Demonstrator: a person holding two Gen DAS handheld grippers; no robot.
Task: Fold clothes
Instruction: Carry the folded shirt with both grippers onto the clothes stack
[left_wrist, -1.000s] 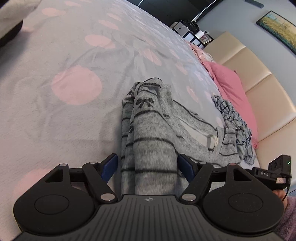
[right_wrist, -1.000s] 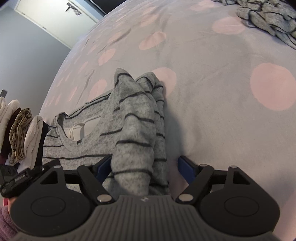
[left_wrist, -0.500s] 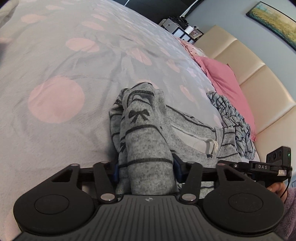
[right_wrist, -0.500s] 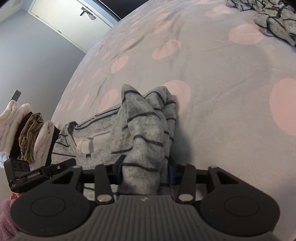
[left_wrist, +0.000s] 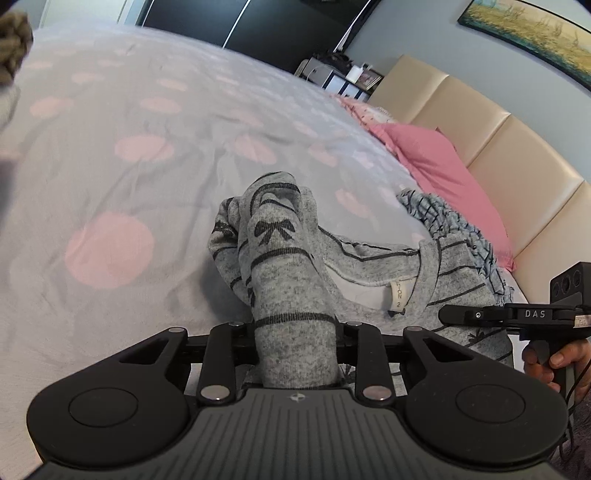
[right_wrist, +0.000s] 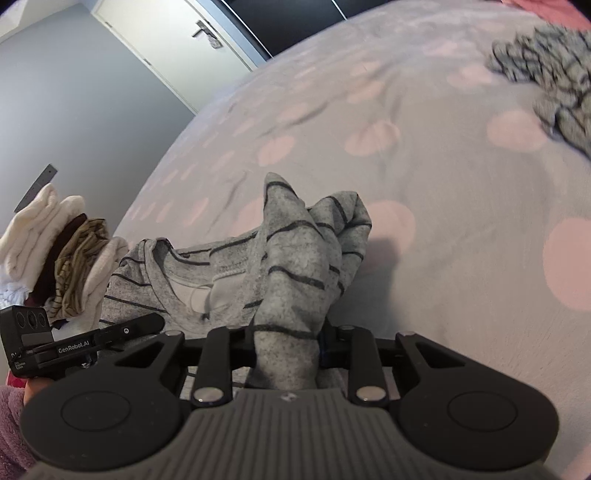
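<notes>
Item: grey sweater, soft flecked knit with thin dark stripes and small bow motifs, pale inner neckband with a label. I see it lying on the bed, a lilac cover dotted with pink circles, lightly creased.

Hidden: the fingertips of both claws sit buried under bunched knit, so I cannot see the pads themselves. The far bed is blurred in both views. A crumpled grey checked garment is cut off beside the pink pillow.

Left claw: jaws have just been closing, now clamped on a rolled sleeve of the sweater, pointing down at a slant.

Right claw: jaws likewise just closing, pinching the other sleeve, same downward slant.

Also: stack of folded clothes, cream and brown, at the bed's edge.
</notes>
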